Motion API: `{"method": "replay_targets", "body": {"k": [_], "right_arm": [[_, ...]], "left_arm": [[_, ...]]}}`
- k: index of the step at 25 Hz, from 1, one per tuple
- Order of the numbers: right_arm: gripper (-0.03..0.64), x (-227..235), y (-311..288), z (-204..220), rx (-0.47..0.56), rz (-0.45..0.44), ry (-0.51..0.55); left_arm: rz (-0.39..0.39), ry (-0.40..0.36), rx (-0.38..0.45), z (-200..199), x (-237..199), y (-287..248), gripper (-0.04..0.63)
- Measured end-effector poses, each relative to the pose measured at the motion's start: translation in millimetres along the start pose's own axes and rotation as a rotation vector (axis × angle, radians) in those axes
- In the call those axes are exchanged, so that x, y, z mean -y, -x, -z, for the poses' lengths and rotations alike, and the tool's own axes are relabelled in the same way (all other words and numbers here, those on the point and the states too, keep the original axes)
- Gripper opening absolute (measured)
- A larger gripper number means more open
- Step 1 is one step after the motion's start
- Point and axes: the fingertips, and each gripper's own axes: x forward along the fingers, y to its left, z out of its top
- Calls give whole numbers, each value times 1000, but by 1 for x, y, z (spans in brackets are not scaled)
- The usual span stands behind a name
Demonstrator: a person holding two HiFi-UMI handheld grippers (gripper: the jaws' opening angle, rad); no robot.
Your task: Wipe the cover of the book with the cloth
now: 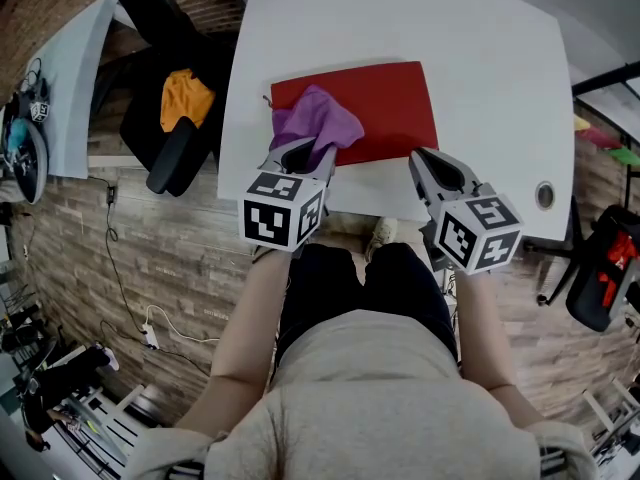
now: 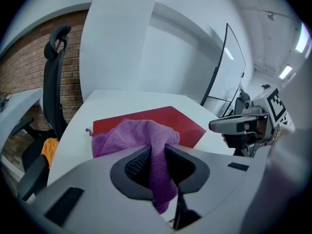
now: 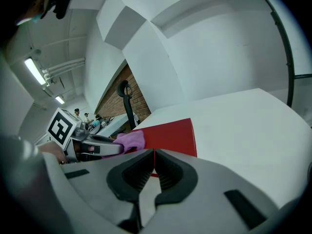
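Purple cloth (image 2: 134,133) pinched in left tongs (image 1: 303,156), red book (image 1: 390,103) beneath

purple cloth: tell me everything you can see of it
The purple cloth looks like soft, napped microfibre. It is crumpled into a loose heap, not spread flat. One fold is pinched between the jaws of the left gripper, and a tail hangs out behind them in the left gripper view. The rest lies on the left part of the red book cover. A small loop or tag sticks out at its left side.
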Motion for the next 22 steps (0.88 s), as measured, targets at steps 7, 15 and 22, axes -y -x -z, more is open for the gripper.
{"method": "replay_targets", "body": {"k": [7, 15, 22], "right_arm": [[23, 6, 6, 0, 7, 2, -6], [23, 24, 15, -1, 18, 20, -16], [23, 41, 21, -2, 19, 34, -28]], "left_arm": [[31, -8, 4, -4, 17, -8, 80], [74, -30, 4, -13, 44, -28, 80], [106, -40, 3, -22, 63, -42, 80]]}}
